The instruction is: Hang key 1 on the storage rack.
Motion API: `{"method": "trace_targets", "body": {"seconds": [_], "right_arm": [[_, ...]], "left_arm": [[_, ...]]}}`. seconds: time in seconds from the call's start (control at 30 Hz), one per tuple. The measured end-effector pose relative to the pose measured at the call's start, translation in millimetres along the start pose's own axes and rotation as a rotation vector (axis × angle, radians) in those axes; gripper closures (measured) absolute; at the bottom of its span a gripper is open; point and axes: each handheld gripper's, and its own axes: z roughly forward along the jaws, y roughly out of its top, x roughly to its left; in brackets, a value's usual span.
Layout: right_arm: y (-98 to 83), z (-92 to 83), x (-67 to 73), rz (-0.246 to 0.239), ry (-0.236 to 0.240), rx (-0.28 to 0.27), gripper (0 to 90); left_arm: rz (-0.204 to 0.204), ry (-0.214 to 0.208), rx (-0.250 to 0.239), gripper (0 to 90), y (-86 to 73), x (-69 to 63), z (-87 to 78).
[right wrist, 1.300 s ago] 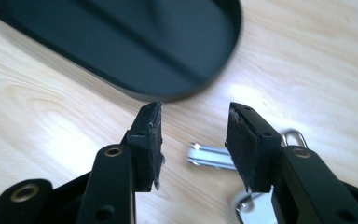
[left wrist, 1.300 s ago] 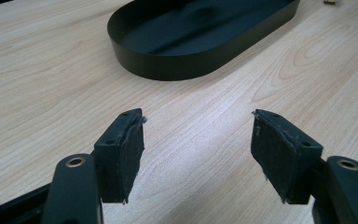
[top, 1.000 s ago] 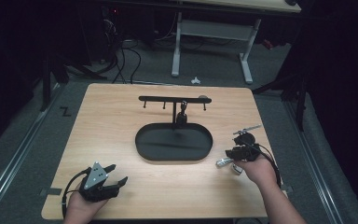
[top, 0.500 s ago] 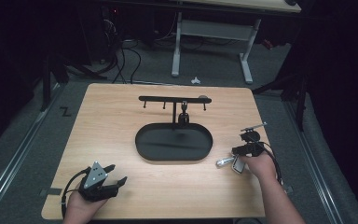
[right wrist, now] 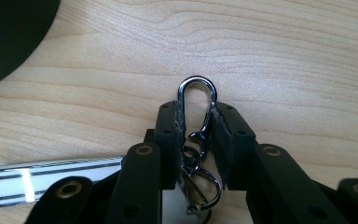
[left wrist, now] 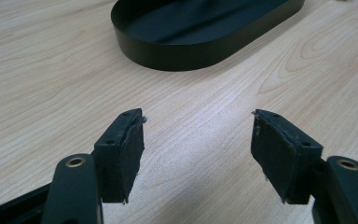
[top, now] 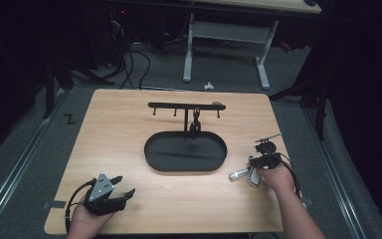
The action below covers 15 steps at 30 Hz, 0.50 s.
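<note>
Silver metal carabiner clip [right wrist: 196,100] with its keyring sits between the pads of our right gripper [right wrist: 196,126], whose jaws have just been closing and now press on its sides; it lies on the pale wooden table [top: 129,124], right of the black oval metal tray [top: 185,152]. Our left gripper [left wrist: 198,140] rests wide open near the front edge, holding nothing

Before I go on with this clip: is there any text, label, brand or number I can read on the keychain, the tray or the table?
None readable.
Carabiner clip in the right gripper: bare metal, no marking seen.
Striped white piece beside it: dark lines only, no letters.
Black oval tray: plain.
Table: plain wood grain.
Floor left of the table: a dark mark shaped like "Z", probably tape rather than a letter.
</note>
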Motion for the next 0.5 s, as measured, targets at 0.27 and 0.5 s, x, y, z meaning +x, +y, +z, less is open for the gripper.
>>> {"method": "trace_targets", "body": {"seconds": [0.27,0.5], "right_arm": [[1.3,-4.3,-4.6,0.030,0.014,-0.039,82.9],[-0.7,-3.3,-6.9,0.050,0.012,-0.059,81.6]], "left_arm": [[0.003,-0.006,0.008,35.1,-0.3,-0.7,1.5],[0.005,-0.008,0.011,35.1,-0.8,-1.4,2.0]]}}
